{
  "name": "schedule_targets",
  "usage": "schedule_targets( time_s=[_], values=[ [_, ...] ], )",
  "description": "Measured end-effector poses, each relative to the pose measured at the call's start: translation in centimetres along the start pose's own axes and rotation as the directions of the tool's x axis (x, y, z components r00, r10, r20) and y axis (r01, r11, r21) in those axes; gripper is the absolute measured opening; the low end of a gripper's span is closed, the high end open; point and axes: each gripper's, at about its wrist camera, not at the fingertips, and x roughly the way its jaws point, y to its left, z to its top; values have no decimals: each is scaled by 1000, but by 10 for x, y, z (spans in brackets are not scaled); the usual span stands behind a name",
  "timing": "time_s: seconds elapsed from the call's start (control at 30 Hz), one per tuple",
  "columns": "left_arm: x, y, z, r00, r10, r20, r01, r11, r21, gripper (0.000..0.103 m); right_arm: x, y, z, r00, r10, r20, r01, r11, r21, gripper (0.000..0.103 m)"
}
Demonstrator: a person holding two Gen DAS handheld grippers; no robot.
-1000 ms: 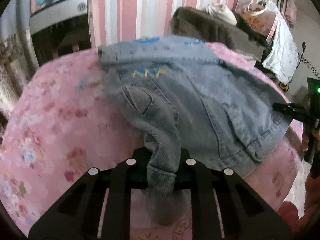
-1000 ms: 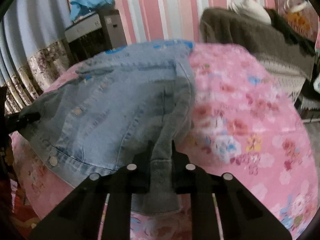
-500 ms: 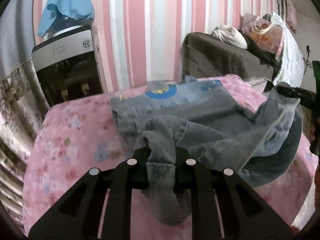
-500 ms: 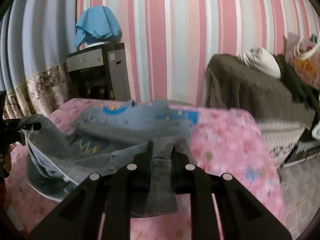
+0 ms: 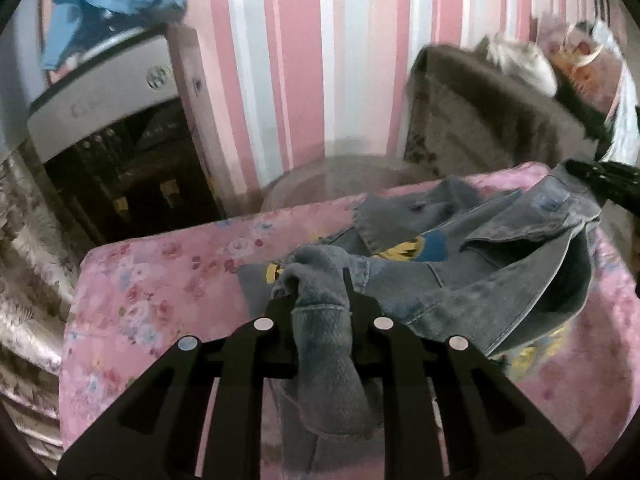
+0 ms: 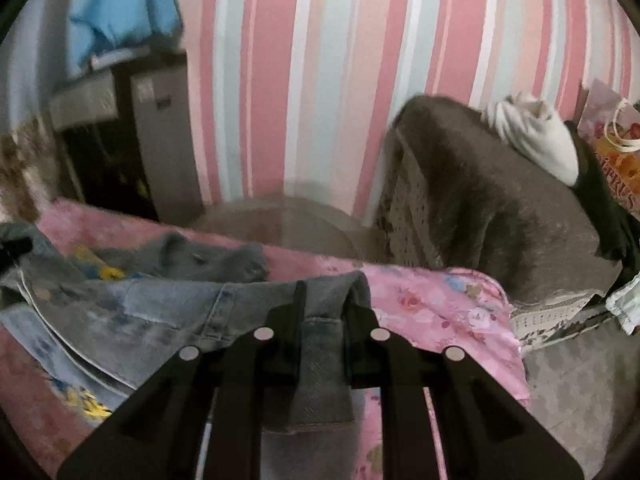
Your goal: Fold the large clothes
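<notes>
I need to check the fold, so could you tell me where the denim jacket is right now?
The denim jacket hangs between the left gripper and right gripper, partly lifted over the pink floral bedspread.

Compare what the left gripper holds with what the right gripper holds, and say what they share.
The left gripper pinches a thick, ribbed grey cuff bunched into a roll; the right gripper pinches a flat, smooth denim edge with a stitched seam. The cuff hangs in a narrow tube, while the denim edge spreads wider than the gripper's gap. Both belong to the same denim jacket lifted over the pink floral cover, and both grippers are shut on it.
</notes>
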Motion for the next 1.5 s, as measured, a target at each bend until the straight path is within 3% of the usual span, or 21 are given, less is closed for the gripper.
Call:
schedule_targets(
  time_s=[0.17, 0.23, 0.3, 0.37, 0.4, 0.43, 0.5, 0.7, 0.83, 1.07, 1.1, 1.13, 1.2, 1.23, 1.27, 1.37, 1.43, 1.5],
  values=[
    [58, 6, -11, 997, -6, -77, 4, 1000, -24, 22, 50, -7, -23, 994, 47, -95, -43, 998, 51, 19],
    [60, 10, -12, 997, -33, -70, 30, 999, -40, 24, 49, -14, -25, 993, 89, -82, -81, 992, 91, 21],
    [57, 16, -8, 994, -71, -78, 66, 996, -66, 28, 40, -23, -22, 987, 150, -50, -142, 979, 148, 30],
    [50, 22, -2, 993, -97, -66, 91, 992, -88, 46, 22, -31, -16, 984, 180, 8, -178, 966, 185, 48],
    [44, 23, 1, 996, -77, -49, 72, 994, -88, 80, 14, -33, -13, 982, 184, 34, -187, 963, 194, 53],
    [36, 25, 3, 999, -47, -18, 46, 995, -85, 98, 2, -37, -9, 981, 185, 65, -194, 961, 196, 57],
    [18, 26, 7, 999, -37, 38, 40, 997, -70, 99, -11, -40, -5, 982, 167, 89, -181, 966, 183, 57],
    [0, 41, 0, 1000, 4, 25, -2, 998, -57, 99, -29, -47, -17, 987, 139, 85, -150, 980, 132, 62],
    [-3, 60, -25, 999, -32, 0, 32, 995, -90, 100, -27, -46, -40, 990, 135, 34, -137, 987, 79, 66],
    [10, 54, -60, 1000, -19, -22, 17, 996, -90, 99, -2, -38, -67, 994, 108, -8, -107, 993, 57, 63],
    [13, 53, -59, 1000, -10, -21, 8, 996, -93, 93, 2, -36, -66, 995, 99, -7, -99, 994, 48, 61],
    [19, 53, -56, 999, -21, -26, 19, 995, -98, 80, 6, -34, -66, 995, 97, -14, -97, 995, 39, 53],
    [28, 54, -50, 998, -58, -33, 53, 991, -125, 71, 11, -31, -64, 996, 92, -18, -92, 996, 14, 36],
    [32, 55, -45, 997, -73, -31, 68, 988, -137, 68, 12, -29, -63, 997, 82, -11, -82, 997, 1, 18],
    [35, 54, -41, 997, -73, -26, 69, 988, -135, 65, 13, -26, -60, 998, 65, -3, -65, 998, -16, 7],
    [42, 51, -23, 998, -58, -11, 56, 992, -111, 44, 17, -24, -46, 999, 38, 17, -37, 999, -33, 2],
    [49, 51, -9, 999, -38, -13, 37, 994, -101, 16, 20, -26, -31, 999, 6, 34, -5, 999, -33, 1],
    [62, 58, 10, 999, -16, -29, 13, 995, -103, 15, 28, -32, -8, 999, -13, 39, 14, 1000, -6, 1]
  ],
)
